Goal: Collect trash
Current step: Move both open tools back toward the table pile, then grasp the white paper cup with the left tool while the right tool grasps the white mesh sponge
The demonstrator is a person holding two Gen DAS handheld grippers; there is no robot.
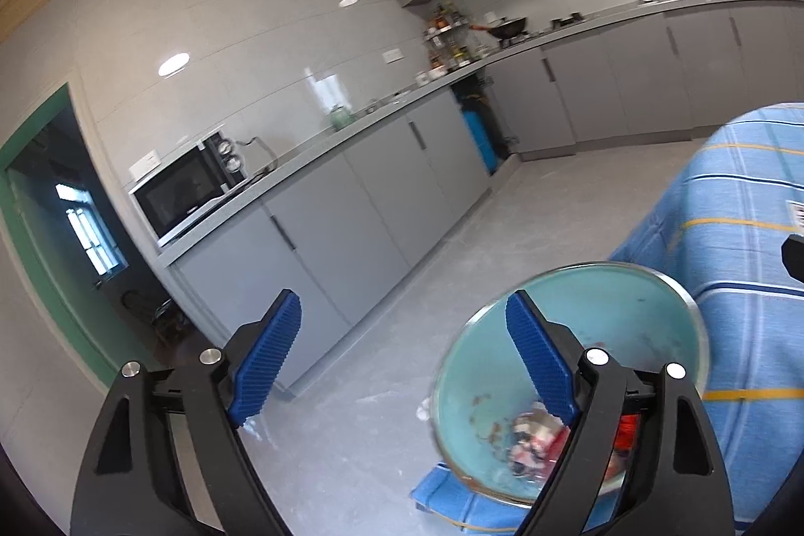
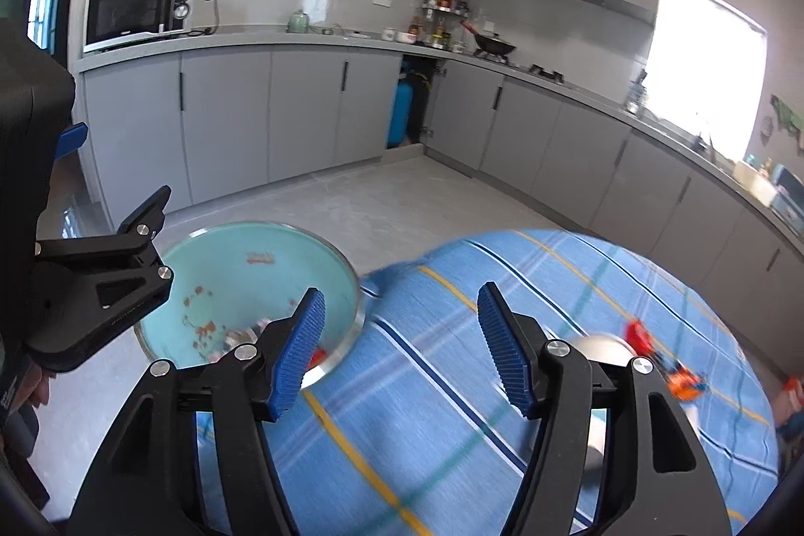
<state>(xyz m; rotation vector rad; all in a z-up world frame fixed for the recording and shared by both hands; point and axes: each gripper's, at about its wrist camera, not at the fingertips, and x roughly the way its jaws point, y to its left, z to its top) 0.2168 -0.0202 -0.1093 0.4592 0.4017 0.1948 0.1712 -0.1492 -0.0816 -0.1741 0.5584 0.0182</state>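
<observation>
Both tongs gape with nothing held, so steer the right gripper (image 2: 402, 345) to the orange wrapper (image 2: 676, 372) at the table's (image 2: 452, 385) right, then carry it left to the basin (image 2: 241, 275)

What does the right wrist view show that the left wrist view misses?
Right wrist only: wrappers left on the blue striped tablecloth, the right tongs open and empty above it, and the left tongs seen from the side. Left wrist only: a green-framed doorway, and the left tongs open. Both: the turquoise basin holding trash, microwave, wok.
</observation>
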